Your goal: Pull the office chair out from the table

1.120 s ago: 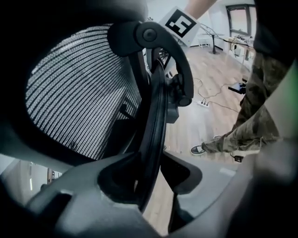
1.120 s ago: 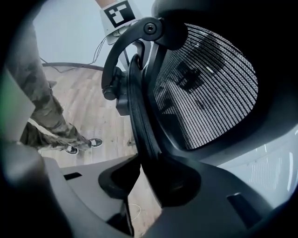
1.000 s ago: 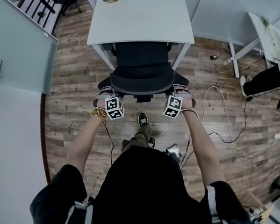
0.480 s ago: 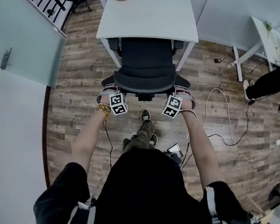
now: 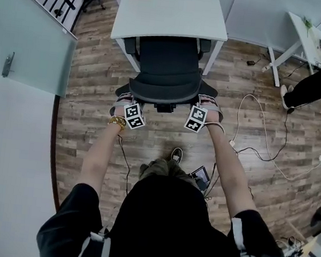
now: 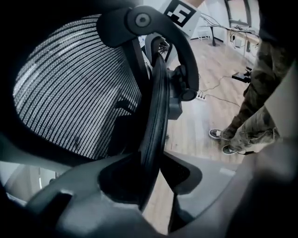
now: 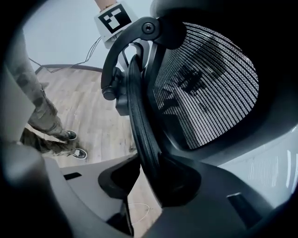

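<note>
Head view: left gripper (image 5: 124, 98) and right gripper (image 5: 209, 103) each clamp the office chair (image 5: 167, 68) by its backrest rim (image 6: 156, 121), poised to draw it from the white table (image 5: 172, 11).

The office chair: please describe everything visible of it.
The black office chair has a mesh backrest in a dark frame and an armrest at each side. It stands upright on the wood-plank floor, its front at the near edge of the white table. The left gripper and the right gripper each clamp the backrest's rim.
</note>
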`<state>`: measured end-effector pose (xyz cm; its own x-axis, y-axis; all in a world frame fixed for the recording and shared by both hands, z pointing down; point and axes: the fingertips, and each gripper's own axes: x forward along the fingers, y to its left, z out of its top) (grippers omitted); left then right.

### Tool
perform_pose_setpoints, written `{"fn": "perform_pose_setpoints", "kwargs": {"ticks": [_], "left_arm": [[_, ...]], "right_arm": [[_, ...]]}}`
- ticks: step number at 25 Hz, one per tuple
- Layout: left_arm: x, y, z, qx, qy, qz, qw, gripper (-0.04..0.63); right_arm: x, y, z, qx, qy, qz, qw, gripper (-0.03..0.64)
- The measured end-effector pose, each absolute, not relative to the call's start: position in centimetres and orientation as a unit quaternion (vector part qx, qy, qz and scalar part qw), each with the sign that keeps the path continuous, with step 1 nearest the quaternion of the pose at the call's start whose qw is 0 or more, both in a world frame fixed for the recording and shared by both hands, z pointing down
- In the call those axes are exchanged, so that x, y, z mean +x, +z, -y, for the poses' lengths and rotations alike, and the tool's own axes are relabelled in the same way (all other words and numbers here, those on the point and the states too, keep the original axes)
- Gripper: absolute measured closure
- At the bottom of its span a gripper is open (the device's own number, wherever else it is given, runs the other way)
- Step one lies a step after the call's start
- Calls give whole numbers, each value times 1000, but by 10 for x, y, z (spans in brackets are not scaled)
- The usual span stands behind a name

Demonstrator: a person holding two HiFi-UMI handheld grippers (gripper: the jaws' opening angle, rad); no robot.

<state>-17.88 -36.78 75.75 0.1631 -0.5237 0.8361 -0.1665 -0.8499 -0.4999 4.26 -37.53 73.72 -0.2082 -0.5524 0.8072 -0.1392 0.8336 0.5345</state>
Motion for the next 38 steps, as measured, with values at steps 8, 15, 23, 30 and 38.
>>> {"fn": "perform_pose_setpoints", "kwargs": {"ticks": [8, 15, 23, 30, 38], "left_arm": [[-188, 760, 343, -747, -601, -234, 162, 439], [-181, 757, 317, -747, -587, -243, 198, 439], [-183, 757, 289, -747, -588, -241, 198, 439], [-180, 754, 264, -746, -581, -245, 214, 436], [-183, 757, 233, -748, -580, -237, 217, 436]], "right_arm": [[33, 738, 345, 235, -177, 755, 585, 495], [39, 738, 320, 242, -173, 753, 587, 494], [37, 739, 289, 247, -171, 753, 586, 492], [41, 738, 264, 253, -175, 751, 584, 491], [38, 737, 230, 258, -170, 749, 586, 489]]}}
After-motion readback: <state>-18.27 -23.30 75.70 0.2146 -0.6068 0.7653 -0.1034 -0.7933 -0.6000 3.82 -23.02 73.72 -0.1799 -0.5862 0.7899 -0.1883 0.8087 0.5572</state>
